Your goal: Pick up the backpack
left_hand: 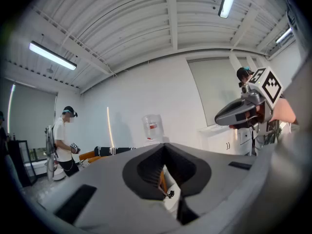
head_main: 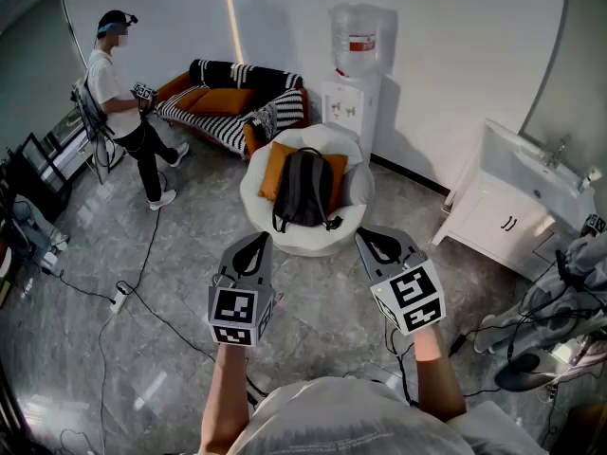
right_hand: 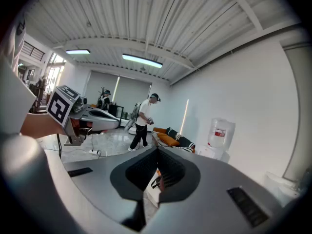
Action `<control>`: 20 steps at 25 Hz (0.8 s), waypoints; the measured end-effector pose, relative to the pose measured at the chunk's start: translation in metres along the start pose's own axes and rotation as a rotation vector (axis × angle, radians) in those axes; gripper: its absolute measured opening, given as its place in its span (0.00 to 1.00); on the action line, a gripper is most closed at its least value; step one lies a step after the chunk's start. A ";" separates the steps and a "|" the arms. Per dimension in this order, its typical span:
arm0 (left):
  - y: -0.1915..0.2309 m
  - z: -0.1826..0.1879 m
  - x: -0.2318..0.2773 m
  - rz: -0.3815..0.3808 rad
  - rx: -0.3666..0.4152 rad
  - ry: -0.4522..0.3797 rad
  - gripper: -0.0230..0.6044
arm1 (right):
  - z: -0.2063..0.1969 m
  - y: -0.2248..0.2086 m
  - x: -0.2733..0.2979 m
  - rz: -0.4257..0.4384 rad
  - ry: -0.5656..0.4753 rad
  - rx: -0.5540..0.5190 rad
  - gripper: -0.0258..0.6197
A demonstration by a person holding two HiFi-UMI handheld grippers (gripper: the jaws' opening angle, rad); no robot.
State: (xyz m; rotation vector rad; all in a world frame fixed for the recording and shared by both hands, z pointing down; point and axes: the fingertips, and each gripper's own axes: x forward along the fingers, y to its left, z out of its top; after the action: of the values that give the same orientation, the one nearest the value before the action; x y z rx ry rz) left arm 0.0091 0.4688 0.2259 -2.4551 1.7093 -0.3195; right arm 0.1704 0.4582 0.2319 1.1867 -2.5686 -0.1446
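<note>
Grey backpack (head_main: pixel 303 188) on white chair (head_main: pixel 254 197), water dispenser (head_main: pixel 353 74) behind, sofa (head_main: pixel 228 102) near.

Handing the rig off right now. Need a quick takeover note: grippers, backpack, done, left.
Left gripper: shut, empty, short of the chair.
Right gripper: shut, empty, also short of it.
Backpack: upright on the white round chair, against an orange cushion, untouched.
Done: nothing yet.
Left: open a gripper, reach in, grip the backpack, lift it.
</note>
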 end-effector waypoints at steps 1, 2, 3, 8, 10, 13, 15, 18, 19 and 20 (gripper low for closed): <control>-0.002 -0.001 0.001 0.000 -0.005 -0.001 0.07 | -0.003 -0.001 0.000 0.000 0.008 -0.002 0.04; -0.003 -0.002 0.001 0.001 -0.009 -0.001 0.07 | -0.006 -0.002 0.000 0.001 0.015 -0.003 0.04; -0.005 -0.003 0.001 0.001 -0.010 0.001 0.07 | -0.008 -0.003 0.000 0.001 0.019 -0.003 0.04; -0.010 -0.005 0.002 -0.001 -0.008 0.009 0.07 | -0.008 -0.007 -0.004 -0.001 -0.008 0.043 0.04; -0.011 -0.006 0.001 -0.003 -0.011 0.014 0.07 | -0.007 -0.008 -0.006 0.005 -0.019 0.069 0.04; -0.012 -0.010 0.002 -0.001 -0.018 0.023 0.07 | -0.009 -0.006 -0.006 0.014 -0.013 0.068 0.04; -0.013 -0.011 0.002 0.002 -0.020 0.025 0.07 | -0.013 -0.005 -0.006 0.021 -0.004 0.064 0.04; -0.018 -0.012 -0.001 0.002 -0.023 0.029 0.07 | -0.018 -0.002 -0.009 0.034 0.008 0.062 0.04; -0.020 -0.013 -0.003 0.003 -0.025 0.032 0.07 | -0.019 -0.001 -0.011 0.037 0.009 0.061 0.04; -0.021 -0.014 -0.004 0.005 -0.027 0.035 0.07 | -0.020 -0.001 -0.012 0.038 0.008 0.060 0.04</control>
State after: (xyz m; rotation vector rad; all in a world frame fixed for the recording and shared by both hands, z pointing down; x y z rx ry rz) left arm 0.0234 0.4798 0.2438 -2.4776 1.7448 -0.3439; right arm 0.1844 0.4672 0.2478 1.1564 -2.6039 -0.0547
